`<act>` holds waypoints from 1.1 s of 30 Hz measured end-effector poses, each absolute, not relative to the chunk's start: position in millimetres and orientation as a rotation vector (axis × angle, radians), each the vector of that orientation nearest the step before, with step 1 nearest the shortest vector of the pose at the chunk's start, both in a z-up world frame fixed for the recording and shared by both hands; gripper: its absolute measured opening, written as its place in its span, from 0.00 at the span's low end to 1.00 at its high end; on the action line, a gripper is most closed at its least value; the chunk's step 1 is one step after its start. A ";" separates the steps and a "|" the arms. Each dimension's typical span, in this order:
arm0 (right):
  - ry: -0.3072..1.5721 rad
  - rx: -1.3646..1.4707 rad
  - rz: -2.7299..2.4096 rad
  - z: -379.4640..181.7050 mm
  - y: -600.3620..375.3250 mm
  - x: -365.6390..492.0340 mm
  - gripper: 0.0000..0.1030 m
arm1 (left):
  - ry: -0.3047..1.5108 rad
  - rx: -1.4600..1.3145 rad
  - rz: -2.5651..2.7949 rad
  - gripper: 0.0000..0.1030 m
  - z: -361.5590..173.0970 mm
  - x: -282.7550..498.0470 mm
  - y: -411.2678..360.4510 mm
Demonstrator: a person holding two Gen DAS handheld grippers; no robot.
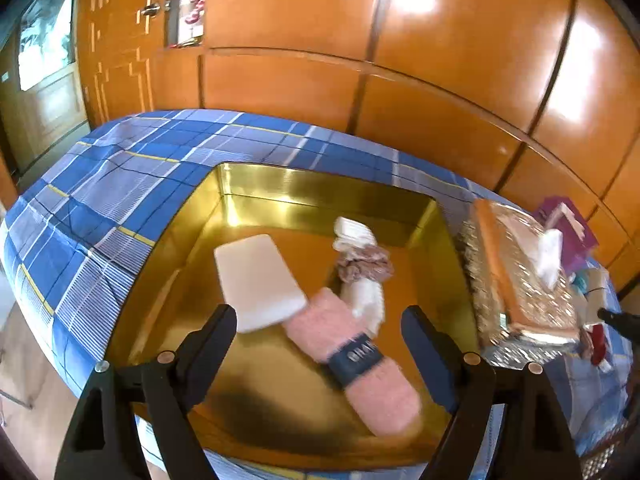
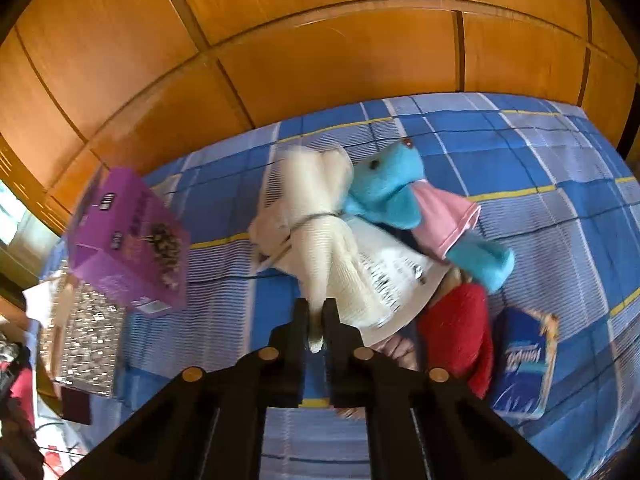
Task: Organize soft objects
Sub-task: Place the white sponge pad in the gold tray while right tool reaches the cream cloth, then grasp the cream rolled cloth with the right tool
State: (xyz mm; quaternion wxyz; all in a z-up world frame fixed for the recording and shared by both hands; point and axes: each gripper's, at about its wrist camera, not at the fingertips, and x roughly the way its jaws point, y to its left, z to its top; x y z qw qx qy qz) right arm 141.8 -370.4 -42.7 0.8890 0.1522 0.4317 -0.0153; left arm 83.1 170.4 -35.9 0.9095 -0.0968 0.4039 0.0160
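Two tongs differ: the left gripper (image 1: 320,344) is spread wide above a pink sock roll (image 1: 356,360) in the gold tin (image 1: 248,188). The right gripper (image 2: 316,312) pinches a cream knitted cloth (image 2: 320,240), with a blue plush toy (image 2: 388,192) just beyond.

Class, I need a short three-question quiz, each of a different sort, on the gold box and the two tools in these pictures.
1. True or false: the left tool grips the pink towel.
2. What does the right tool hold? A) blue toy B) cream cloth C) purple box
3. Fill in: the white sponge lies inside the ____.

Key: 1 false, its jaws are open; 2 B; 3 gold box.
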 end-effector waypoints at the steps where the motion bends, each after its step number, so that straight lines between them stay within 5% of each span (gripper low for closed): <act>1: 0.891 0.315 -0.031 -40.7 -366.9 140.1 0.05 | 0.836 -0.201 0.025 0.82 -35.6 80.5 167.1; 8: 0.921 0.253 -0.058 -45.3 -352.8 141.8 0.05 | 0.842 -0.229 -0.009 0.82 -36.9 64.8 159.9; 11: 0.918 0.260 -0.062 -46.0 -355.5 142.8 0.16 | 0.844 -0.242 -0.019 0.82 -37.7 59.2 161.1; 14: 0.935 0.259 -0.046 -48.1 -355.2 147.3 0.41 | 0.846 -0.252 -0.018 0.82 -38.6 55.9 163.0; 30: 1.075 0.183 0.012 -94.8 -304.4 180.8 0.44 | 0.855 -0.219 -0.064 0.82 -40.0 42.7 144.7; 33: 1.068 0.173 -0.001 -93.2 -299.5 178.0 0.32 | 0.845 -0.179 -0.062 0.83 -38.0 41.0 138.7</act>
